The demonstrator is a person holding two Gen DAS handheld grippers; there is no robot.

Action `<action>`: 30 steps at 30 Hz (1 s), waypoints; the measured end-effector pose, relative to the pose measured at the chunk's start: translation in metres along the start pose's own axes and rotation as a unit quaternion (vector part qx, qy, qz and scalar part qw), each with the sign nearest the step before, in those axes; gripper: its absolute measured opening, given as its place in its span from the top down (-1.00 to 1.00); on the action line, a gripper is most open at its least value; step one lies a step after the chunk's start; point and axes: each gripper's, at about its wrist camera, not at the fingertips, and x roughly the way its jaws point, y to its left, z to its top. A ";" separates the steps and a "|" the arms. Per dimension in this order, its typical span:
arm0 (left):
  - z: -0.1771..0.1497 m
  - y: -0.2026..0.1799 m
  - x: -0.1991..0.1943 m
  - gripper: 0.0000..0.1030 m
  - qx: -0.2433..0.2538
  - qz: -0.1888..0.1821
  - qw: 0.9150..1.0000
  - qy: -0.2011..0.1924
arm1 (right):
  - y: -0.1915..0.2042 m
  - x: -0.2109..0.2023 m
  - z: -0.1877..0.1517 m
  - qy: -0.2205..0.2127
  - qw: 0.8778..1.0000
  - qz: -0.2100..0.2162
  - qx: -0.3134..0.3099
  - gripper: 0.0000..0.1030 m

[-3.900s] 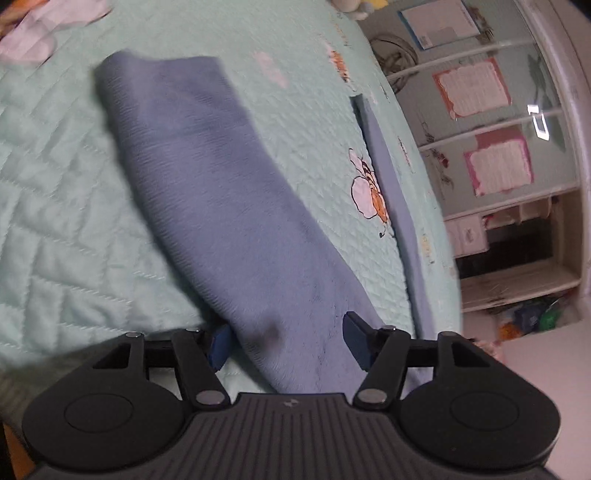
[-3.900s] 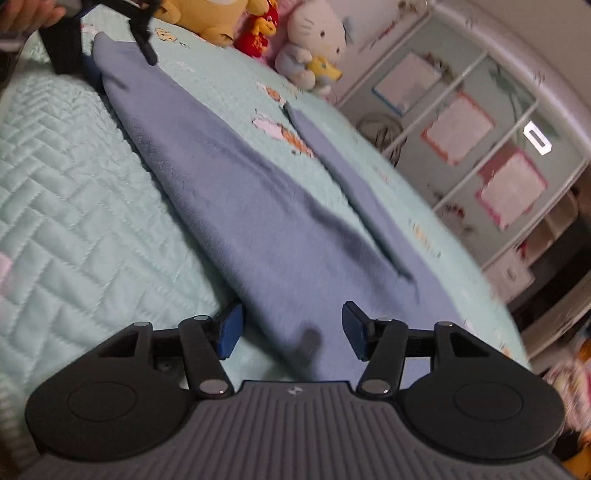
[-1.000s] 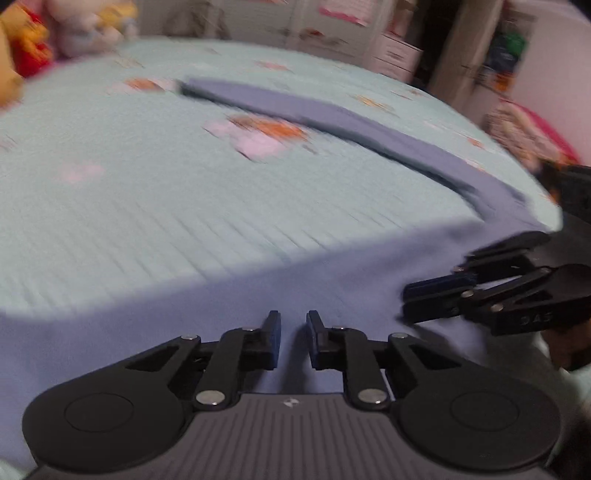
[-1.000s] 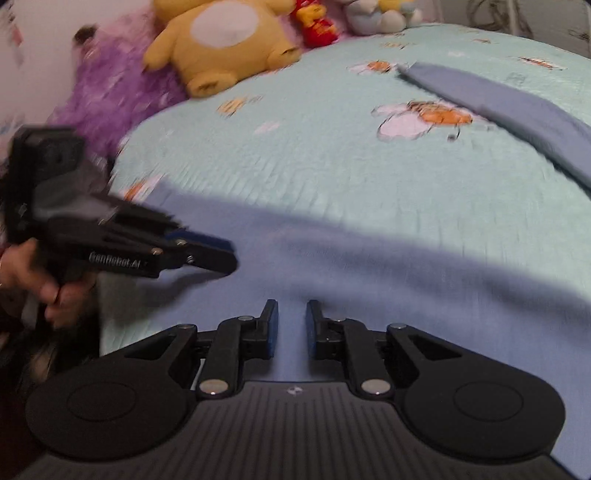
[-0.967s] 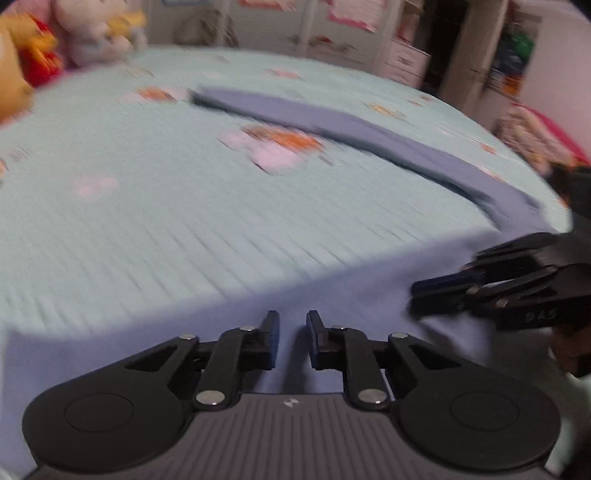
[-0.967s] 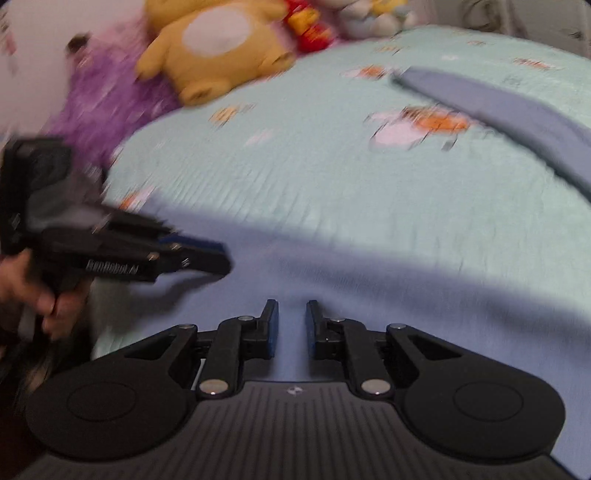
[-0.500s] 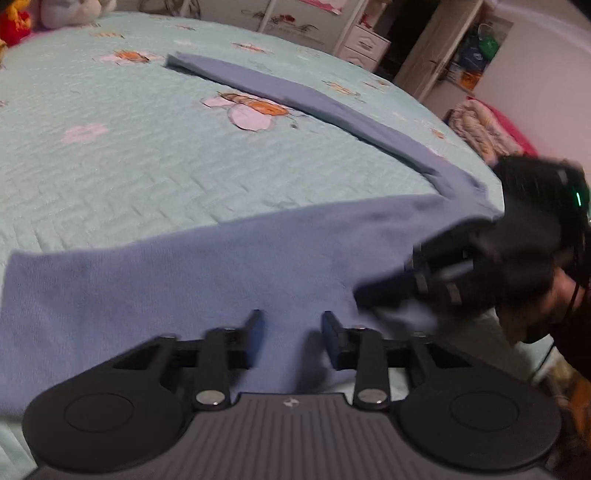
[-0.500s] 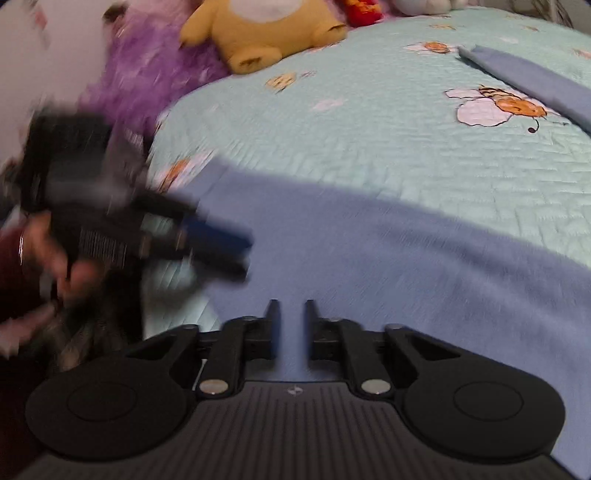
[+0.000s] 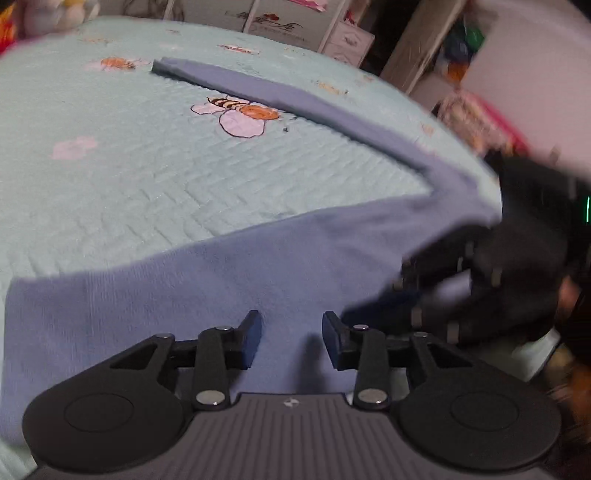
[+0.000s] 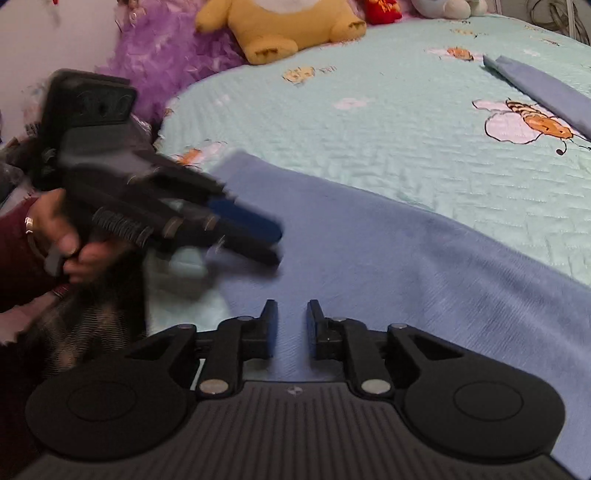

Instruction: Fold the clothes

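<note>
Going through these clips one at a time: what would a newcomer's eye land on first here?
First, the blue garment spread across the near part of the mint quilted bedspread, one long sleeve reaching away over it. Next, the black grippers over the cloth: the left gripper blurred at left in the right wrist view. Then the yellow plush toy at the bed's far end.

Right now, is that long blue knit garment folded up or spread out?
Spread out, not folded up: the long blue knit garment lies flat in a wide band across the pale green quilted bedspread.
</note>
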 end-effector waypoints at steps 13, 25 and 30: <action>-0.004 0.038 -0.036 0.28 -0.056 -0.034 0.998 0.001 | 0.008 -0.013 0.011 -0.028 1.000 -0.007 0.011 0.56; 0.022 0.102 -0.056 0.68 -0.139 0.054 0.987 -0.055 | 0.000 0.011 0.042 -0.064 0.996 -0.040 0.042 0.51; -0.001 0.077 -0.050 0.16 -0.082 0.049 0.995 -0.012 | 0.025 0.025 0.034 -0.026 0.999 0.021 0.015 0.48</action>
